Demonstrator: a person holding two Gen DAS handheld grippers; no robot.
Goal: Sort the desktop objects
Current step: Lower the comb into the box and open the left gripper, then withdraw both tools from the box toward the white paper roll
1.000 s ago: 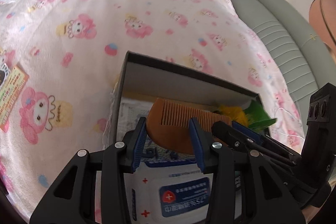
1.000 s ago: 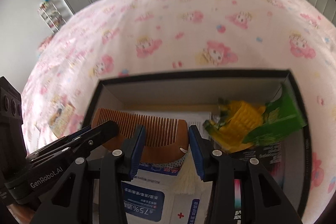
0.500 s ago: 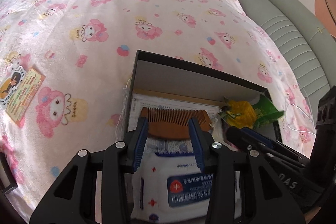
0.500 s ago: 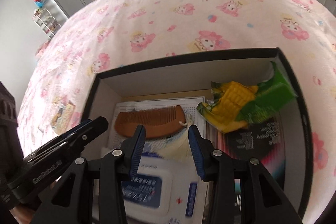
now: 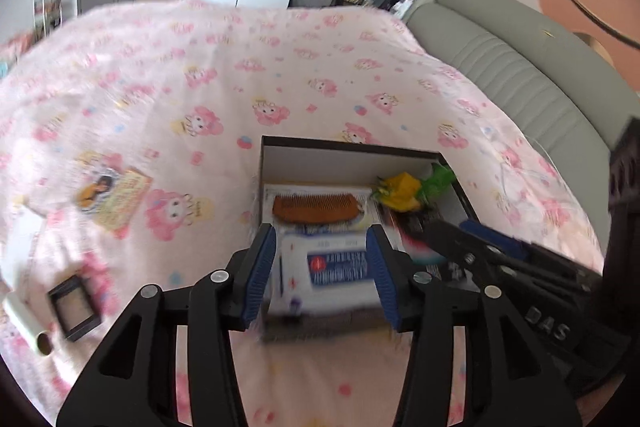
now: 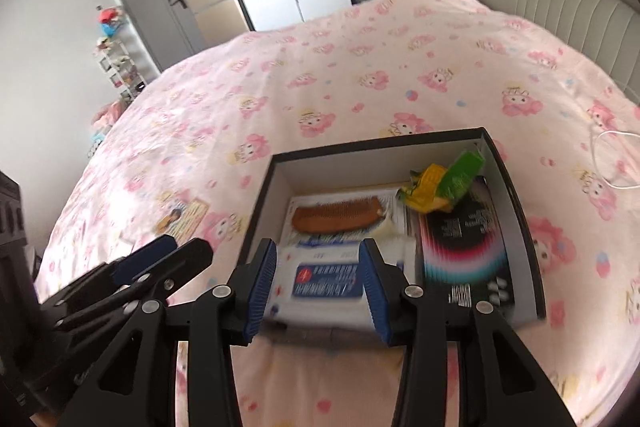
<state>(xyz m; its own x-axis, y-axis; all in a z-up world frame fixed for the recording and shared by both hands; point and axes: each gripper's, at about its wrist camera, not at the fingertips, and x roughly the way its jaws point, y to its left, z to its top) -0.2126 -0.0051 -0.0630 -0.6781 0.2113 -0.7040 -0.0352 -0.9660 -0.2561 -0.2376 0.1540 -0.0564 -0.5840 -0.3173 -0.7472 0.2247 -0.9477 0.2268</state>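
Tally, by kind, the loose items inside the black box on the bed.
Brown wooden comb: 1
White-and-blue wipes packet: 1
Yellow-and-green snack wrapper: 1
Black booklet with coloured stripes: 1
White printed sheet under the comb: 1
Total: 5

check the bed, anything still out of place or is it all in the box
Not all. A colourful card, a small black-framed square and a white tube lie loose on the pink blanket, left of the box.

The letters "DAS" are showing on the black right gripper. The wipes pack print is looking too blurry.
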